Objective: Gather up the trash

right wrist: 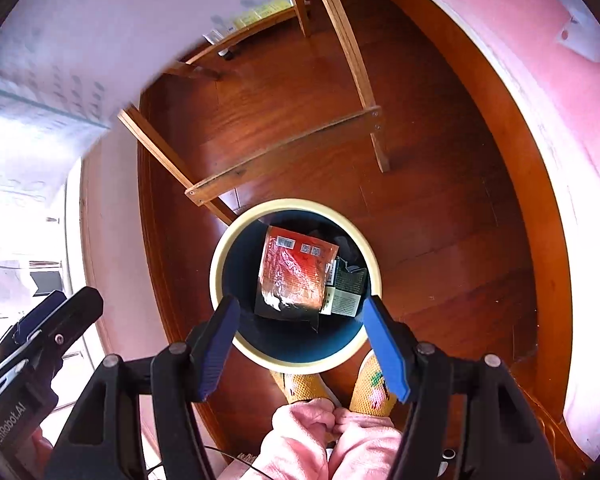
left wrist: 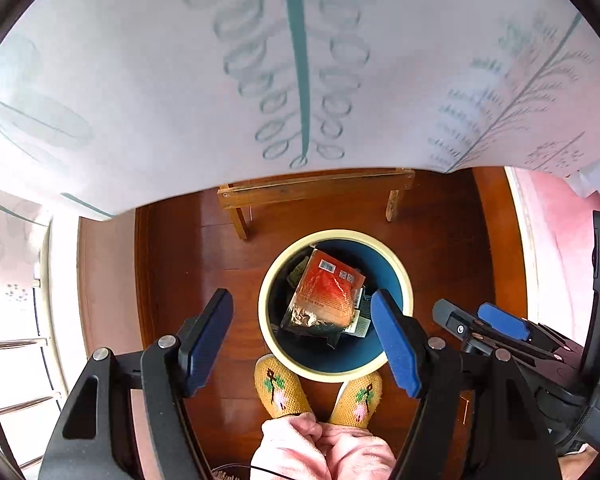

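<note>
Nearest my lenses are the blue pads themselves: the left gripper (left wrist: 302, 336) hangs with its fingers wide apart and nothing between them, and the right gripper (right wrist: 298, 346) is the same, spread and empty. Both point down at the floor, side by side. Below them I see pink trouser knees (left wrist: 324, 446) and a pair of yellow knitted slippers (left wrist: 280, 386) just at the near rim of the trash bin (left wrist: 406, 280).

Going left to right inside the bin: a red foil snack wrapper (right wrist: 294, 276) lies on top, tilted against the left wall, and just beside it toward the right wall sits a dark packet with a pale label (right wrist: 346, 294), with other scraps half hidden under them.

I judge the collecting well along, since trash is in the bin and neither tool carries anything. The wooden floor (right wrist: 440, 208) around the bin and under the wooden table frame (right wrist: 284, 152) shows no litter; whether any remains on the cloth-covered desk (left wrist: 140, 80) I cannot tell.
</note>
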A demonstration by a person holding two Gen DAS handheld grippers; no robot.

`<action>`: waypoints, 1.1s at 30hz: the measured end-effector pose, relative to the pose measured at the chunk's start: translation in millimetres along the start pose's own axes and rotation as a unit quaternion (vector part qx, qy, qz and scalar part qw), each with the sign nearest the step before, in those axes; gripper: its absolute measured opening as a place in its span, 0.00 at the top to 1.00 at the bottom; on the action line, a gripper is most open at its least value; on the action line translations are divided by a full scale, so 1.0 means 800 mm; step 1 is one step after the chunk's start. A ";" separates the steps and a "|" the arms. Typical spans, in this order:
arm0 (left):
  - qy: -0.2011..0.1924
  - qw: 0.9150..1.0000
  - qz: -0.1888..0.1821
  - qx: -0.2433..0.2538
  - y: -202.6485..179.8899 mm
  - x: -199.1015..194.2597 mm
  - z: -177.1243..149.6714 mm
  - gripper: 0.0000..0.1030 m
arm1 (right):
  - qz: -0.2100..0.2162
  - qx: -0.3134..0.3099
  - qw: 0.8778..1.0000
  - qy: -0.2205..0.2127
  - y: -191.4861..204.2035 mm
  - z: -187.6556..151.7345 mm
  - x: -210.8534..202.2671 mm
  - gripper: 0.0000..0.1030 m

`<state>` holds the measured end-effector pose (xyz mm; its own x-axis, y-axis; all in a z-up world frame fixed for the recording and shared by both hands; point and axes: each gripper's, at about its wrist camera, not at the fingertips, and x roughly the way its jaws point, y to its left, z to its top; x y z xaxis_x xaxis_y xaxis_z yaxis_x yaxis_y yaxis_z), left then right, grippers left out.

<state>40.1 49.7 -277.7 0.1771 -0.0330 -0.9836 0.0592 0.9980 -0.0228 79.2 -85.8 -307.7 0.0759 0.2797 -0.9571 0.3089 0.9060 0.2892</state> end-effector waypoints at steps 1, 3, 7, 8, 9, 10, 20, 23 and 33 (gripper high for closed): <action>-0.002 1.000 -0.001 0.000 0.000 -0.010 0.002 0.32 | 0.001 0.000 1.000 -0.002 0.003 0.000 -0.009 0.37; -0.003 1.000 -0.006 0.000 0.001 -0.030 0.006 0.32 | 0.004 0.000 1.000 -0.006 0.009 0.001 -0.029 0.37; -0.021 1.000 -0.006 -0.004 0.008 -0.080 0.015 0.32 | 0.009 -0.007 1.000 -0.018 0.024 0.002 -0.076 0.37; -0.025 1.000 -0.007 -0.006 0.010 -0.093 0.018 0.32 | 0.010 -0.011 1.000 -0.023 0.028 0.002 -0.089 0.37; -0.030 1.000 -0.006 -0.008 0.012 -0.106 0.021 0.32 | 0.011 -0.014 0.999 -0.028 0.033 0.003 -0.102 0.37; -0.034 0.999 -0.005 -0.011 0.015 -0.119 0.023 0.32 | 0.012 -0.017 0.999 -0.032 0.037 0.004 -0.115 0.37; -0.079 0.996 -0.001 -0.033 0.033 -0.239 0.035 0.32 | 0.012 -0.059 0.993 -0.100 0.075 0.016 -0.257 0.37; -0.094 0.995 0.003 -0.036 0.034 -0.272 0.035 0.32 | 0.015 -0.077 0.989 -0.122 0.086 0.019 -0.295 0.37; -0.140 0.988 0.017 -0.054 0.040 -0.357 0.031 0.32 | 0.028 -0.121 0.978 -0.170 0.120 0.020 -0.388 0.32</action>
<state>15.3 89.5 7.2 0.4436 0.0026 -0.8962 -0.0540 0.9983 -0.0239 100.2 -90.4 17.1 0.4090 0.2466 -0.8786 0.0650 0.9525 0.2976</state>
